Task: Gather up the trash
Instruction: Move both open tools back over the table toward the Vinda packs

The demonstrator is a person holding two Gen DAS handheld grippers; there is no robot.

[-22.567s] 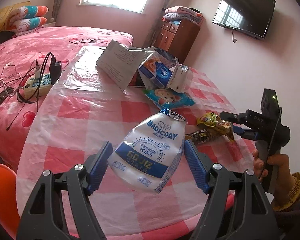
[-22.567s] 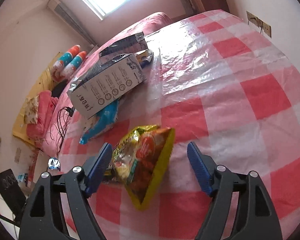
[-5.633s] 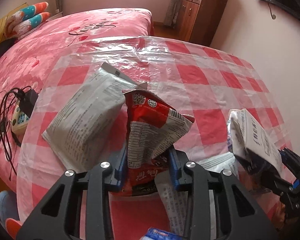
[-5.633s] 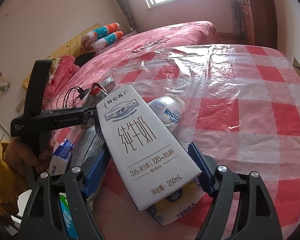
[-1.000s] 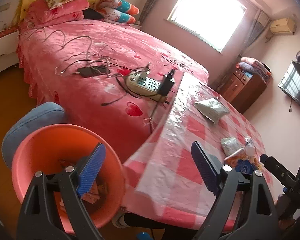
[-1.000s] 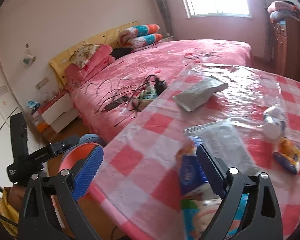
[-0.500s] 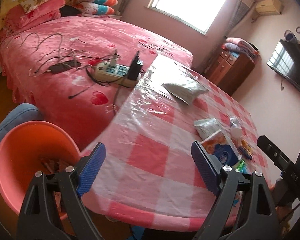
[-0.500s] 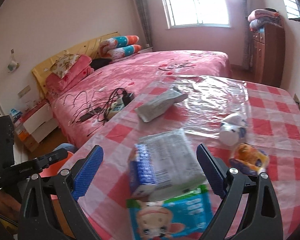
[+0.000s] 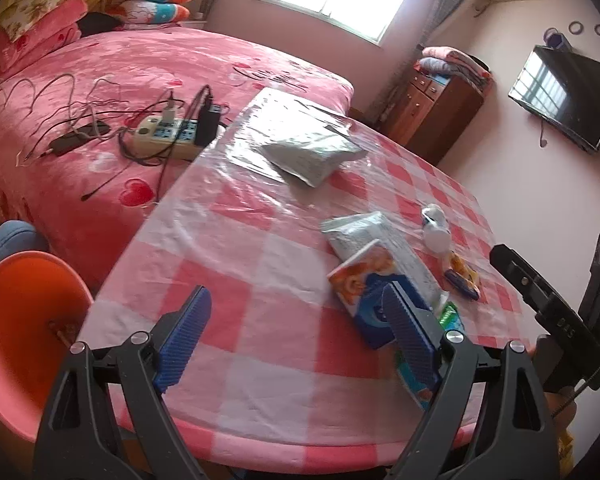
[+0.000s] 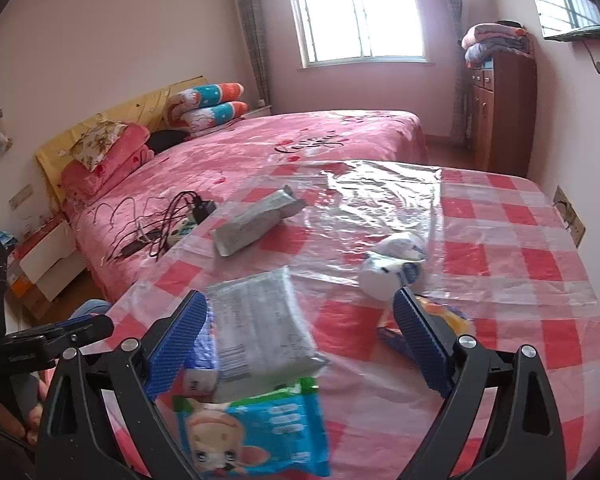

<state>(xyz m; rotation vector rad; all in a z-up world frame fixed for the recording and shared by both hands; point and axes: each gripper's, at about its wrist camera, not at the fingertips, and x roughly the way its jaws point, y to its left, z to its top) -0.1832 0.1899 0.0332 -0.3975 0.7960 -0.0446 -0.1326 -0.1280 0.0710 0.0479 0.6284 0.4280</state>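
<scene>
My left gripper point(image 9: 296, 336) is open and empty over the near edge of the checked table point(image 9: 236, 248). An orange bin point(image 9: 24, 320) stands on the floor at its left. Trash lies on the table: a blue and white carton point(image 9: 364, 284), a grey foil packet point(image 9: 384, 236), a white pouch point(image 9: 434, 226), a yellow snack wrapper point(image 9: 462, 274) and a silver bag point(image 9: 312, 154) farther off. My right gripper point(image 10: 300, 344) is open and empty above the grey packet point(image 10: 260, 320) and a blue tissue pack point(image 10: 260, 432). The white pouch point(image 10: 394, 264) lies ahead of it.
A bed with a pink cover point(image 9: 100, 80) borders the table's left side, with a power strip point(image 9: 168, 136) and cables on it. A wooden cabinet point(image 10: 500, 108) and a wall TV point(image 9: 560, 92) stand at the far right. The right gripper's body point(image 9: 552, 312) shows at the left wrist view's right edge.
Both grippers have swung from the bin side toward the table. The left now hangs over the table edge with the bin at its far left; the right is closer to the packets.
</scene>
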